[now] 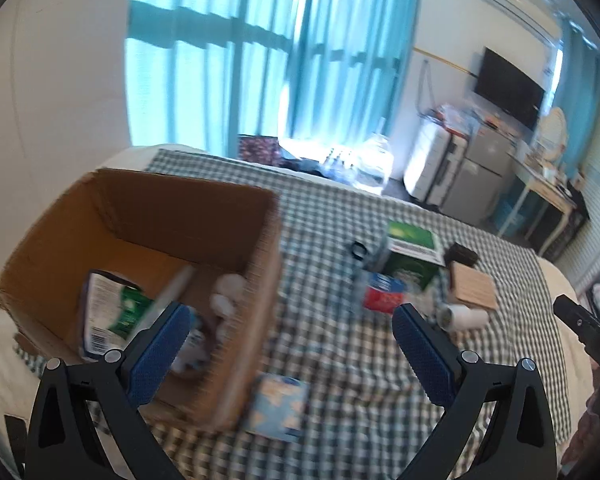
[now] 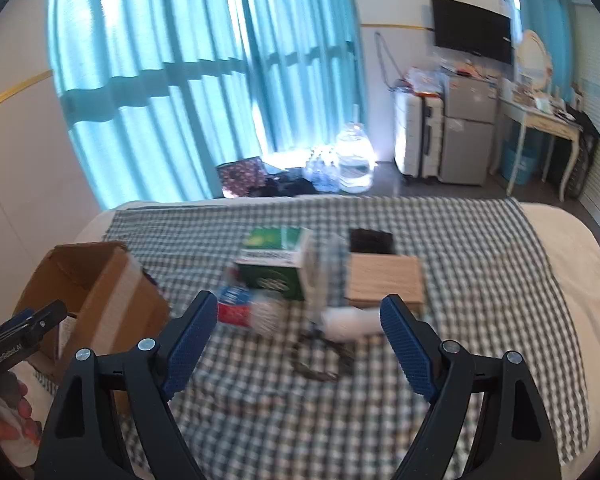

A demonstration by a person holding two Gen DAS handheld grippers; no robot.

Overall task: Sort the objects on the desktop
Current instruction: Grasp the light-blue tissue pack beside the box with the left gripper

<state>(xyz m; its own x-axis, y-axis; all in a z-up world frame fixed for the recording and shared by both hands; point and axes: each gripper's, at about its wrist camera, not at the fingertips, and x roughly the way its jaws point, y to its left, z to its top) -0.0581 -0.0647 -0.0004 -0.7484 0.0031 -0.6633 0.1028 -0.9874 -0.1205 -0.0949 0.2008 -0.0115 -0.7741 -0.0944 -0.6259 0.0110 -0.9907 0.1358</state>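
Both grippers, left gripper (image 1: 288, 320) and right gripper (image 2: 298, 312), stand released and hold nothing. The cardboard box (image 1: 148, 216) sits on the checked cloth (image 1: 360, 380), already holding a packet (image 1: 108, 312). The green box (image 2: 276, 264) and white roll (image 2: 352, 322) lie on the cloth nearby.

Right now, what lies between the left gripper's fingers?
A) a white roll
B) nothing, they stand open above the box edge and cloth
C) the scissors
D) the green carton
B: the left gripper stands wide open with nothing between its fingers, over the cardboard box rim and the checked cloth.
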